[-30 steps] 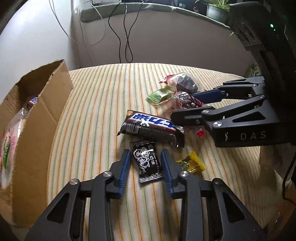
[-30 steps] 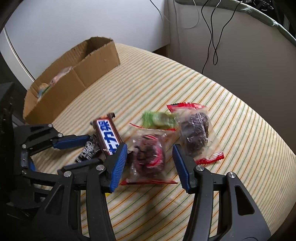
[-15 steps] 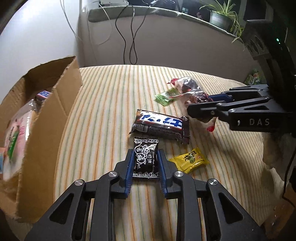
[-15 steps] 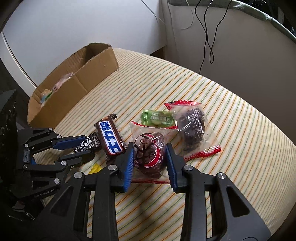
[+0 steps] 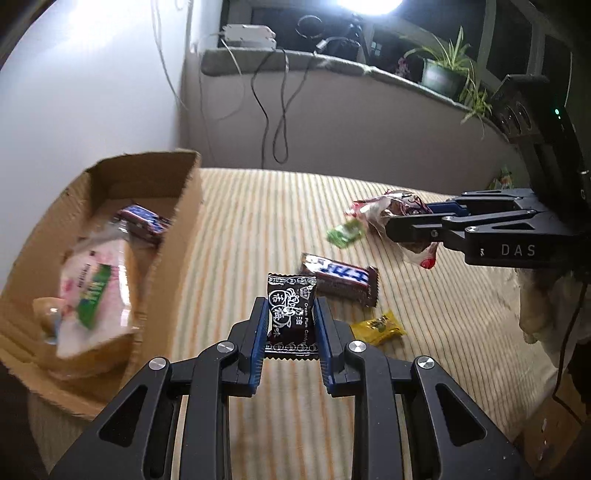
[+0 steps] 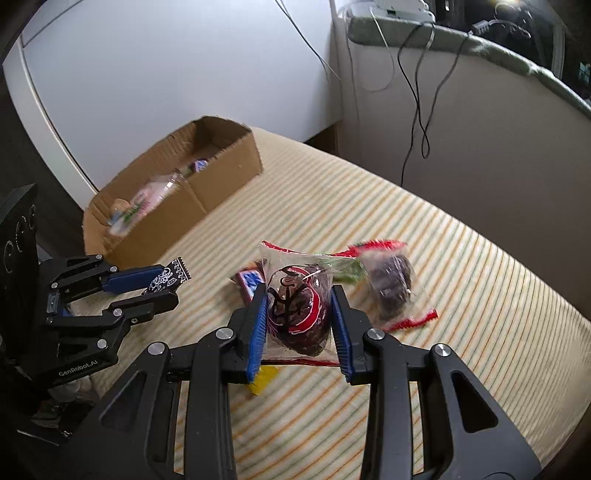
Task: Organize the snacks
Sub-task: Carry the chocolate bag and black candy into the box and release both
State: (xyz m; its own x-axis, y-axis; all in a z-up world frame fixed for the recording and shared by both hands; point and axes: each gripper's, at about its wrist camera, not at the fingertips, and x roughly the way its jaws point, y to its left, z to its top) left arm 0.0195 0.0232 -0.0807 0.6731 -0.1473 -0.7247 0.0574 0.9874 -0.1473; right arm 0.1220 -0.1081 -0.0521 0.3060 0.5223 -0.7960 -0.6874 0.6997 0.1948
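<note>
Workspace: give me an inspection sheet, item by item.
Surface: striped cloth, mostly bare.
Job's things: cardboard box at the left, already holding a pink bag and a bar; on the cloth lie a chocolate bar, yellow candy, green candy and a clear pastry pack.
Clutter: nothing seen.
Grippers: left gripper shut on a black candy, lifted off the cloth; right gripper shut on a red pastry pack.
Cables: black cables hang down the wall behind; a white one beside them.
Surroundings: ledge with a white device and potted plant.
</note>
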